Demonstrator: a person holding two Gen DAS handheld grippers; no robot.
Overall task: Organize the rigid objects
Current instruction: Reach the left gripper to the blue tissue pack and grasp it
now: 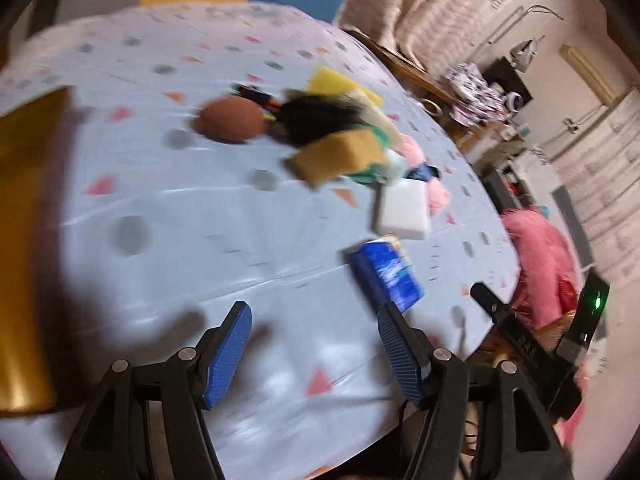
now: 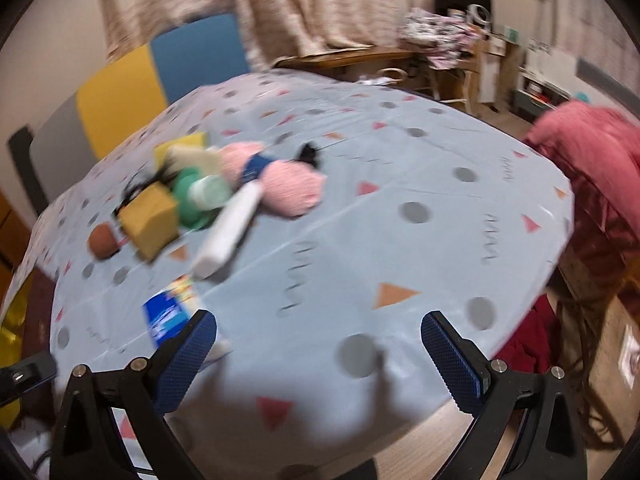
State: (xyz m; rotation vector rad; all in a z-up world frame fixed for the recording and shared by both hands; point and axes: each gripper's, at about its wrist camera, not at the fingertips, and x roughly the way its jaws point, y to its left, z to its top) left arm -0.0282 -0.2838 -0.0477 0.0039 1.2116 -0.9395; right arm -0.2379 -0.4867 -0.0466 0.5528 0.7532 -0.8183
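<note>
A blue box (image 1: 386,276) lies on the patterned tablecloth (image 1: 200,208), just beyond my left gripper's right finger. A white block (image 1: 402,212), an ochre sponge (image 1: 340,156), a brown ball (image 1: 230,120), a black fuzzy thing (image 1: 316,114) and a yellow sponge (image 1: 334,82) lie clustered farther back. My left gripper (image 1: 316,350) is open and empty. In the right wrist view the blue box (image 2: 168,314) sits by the left finger. The white block (image 2: 230,232), ochre sponge (image 2: 150,220), a green-and-white container (image 2: 200,198) and a pink fluffy item (image 2: 288,188) lie beyond. My right gripper (image 2: 320,350) is open and empty.
A gold box (image 1: 28,240) stands at the table's left edge. The table's right edge (image 1: 500,280) drops to the floor with pink cloth (image 1: 540,264). The other gripper's black body (image 1: 532,344) shows at lower right. Curtains and cluttered shelves stand behind.
</note>
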